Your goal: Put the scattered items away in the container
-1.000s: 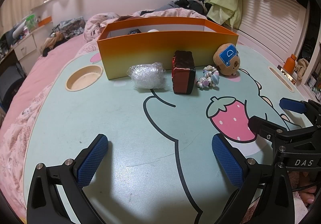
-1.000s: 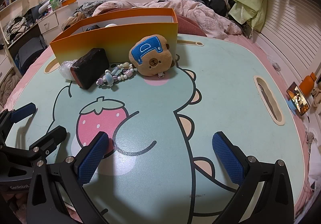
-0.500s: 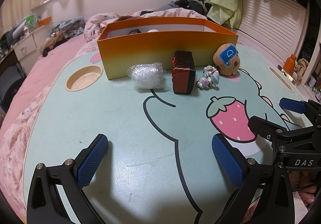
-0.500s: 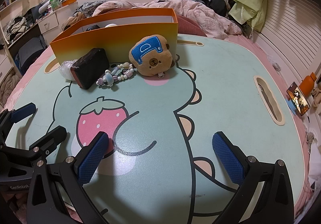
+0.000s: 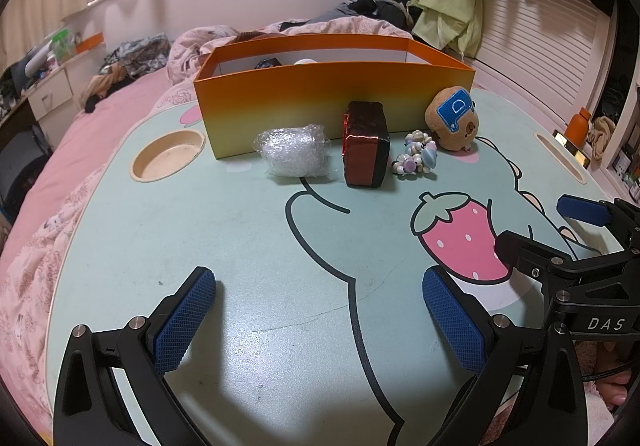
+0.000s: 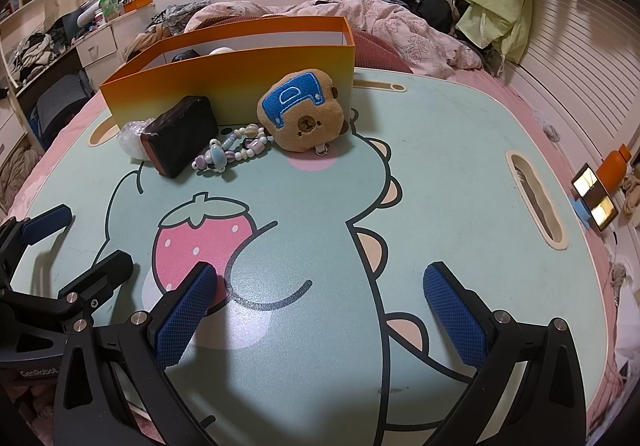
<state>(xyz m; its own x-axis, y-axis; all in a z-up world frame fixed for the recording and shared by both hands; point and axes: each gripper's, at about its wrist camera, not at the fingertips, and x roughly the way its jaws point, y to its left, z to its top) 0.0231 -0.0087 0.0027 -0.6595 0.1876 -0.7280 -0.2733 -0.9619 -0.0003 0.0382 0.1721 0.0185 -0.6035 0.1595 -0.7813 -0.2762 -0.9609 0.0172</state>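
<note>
**Both grippers wide open, four items waiting by the box**

Left gripper (image 5: 318, 320) hovers low over the near part of the lap table (image 5: 240, 246), its blue pads spread wide with nothing between them. Beside it, the right gripper (image 6: 318, 314) is just as wide apart and empty, over the printed strawberry (image 6: 204, 242).

At the far side stands the orange box (image 5: 332, 94), open-topped, with a couple of things already showing inside. Lined up along its front wall are a clear plastic bundle (image 5: 294, 152), a dark red-edged pouch (image 5: 366, 150) standing on edge, a bead bracelet (image 5: 416, 158) and a brown plush toy (image 5: 452, 118) with a blue patch, near the box's right corner.
</note>
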